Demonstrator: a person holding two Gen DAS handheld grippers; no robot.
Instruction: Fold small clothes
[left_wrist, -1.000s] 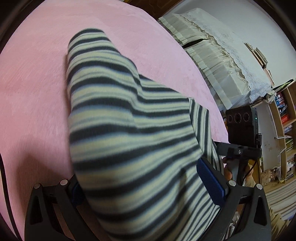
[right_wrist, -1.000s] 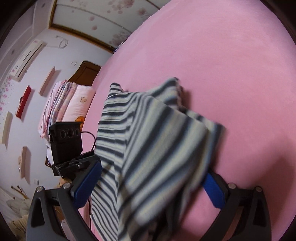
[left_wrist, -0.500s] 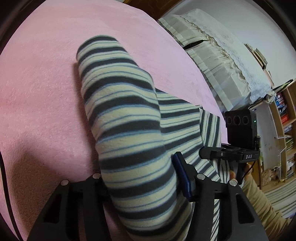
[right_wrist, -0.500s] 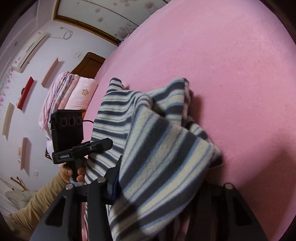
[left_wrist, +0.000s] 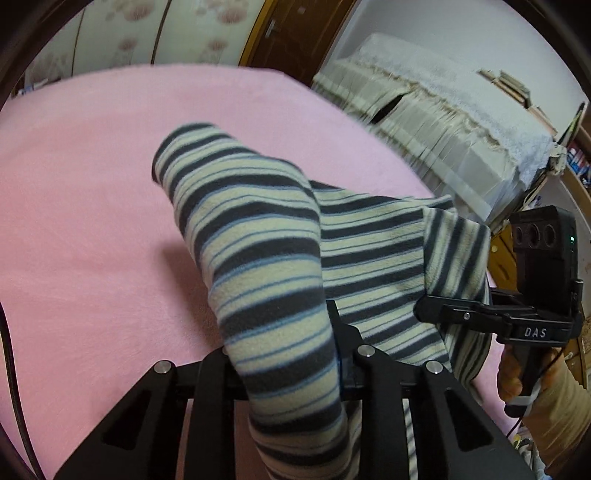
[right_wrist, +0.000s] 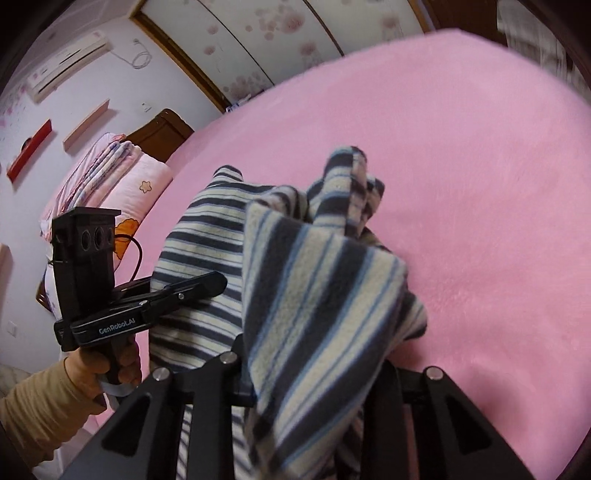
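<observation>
1. Left gripper (left_wrist: 284, 354): jaws closing, striped garment (left_wrist: 258, 229) bunched between them, pads pressing the cloth.
2. Right gripper (right_wrist: 314, 369): jaws closing, same garment between them, gripped.
3. Garment: held by both grippers, partly lifted; far end rests on the pink bed cover (left_wrist: 74, 221).
4. Hand (right_wrist: 110, 363) in tan sleeve holds the left gripper's handle.

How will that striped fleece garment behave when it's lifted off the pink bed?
Probably floppy: the striped fleece garment drapes and bunches over the closing left gripper and right gripper. Its fuzzy nap should resist slipping. Loose ends likely drag on the pink bed.
</observation>
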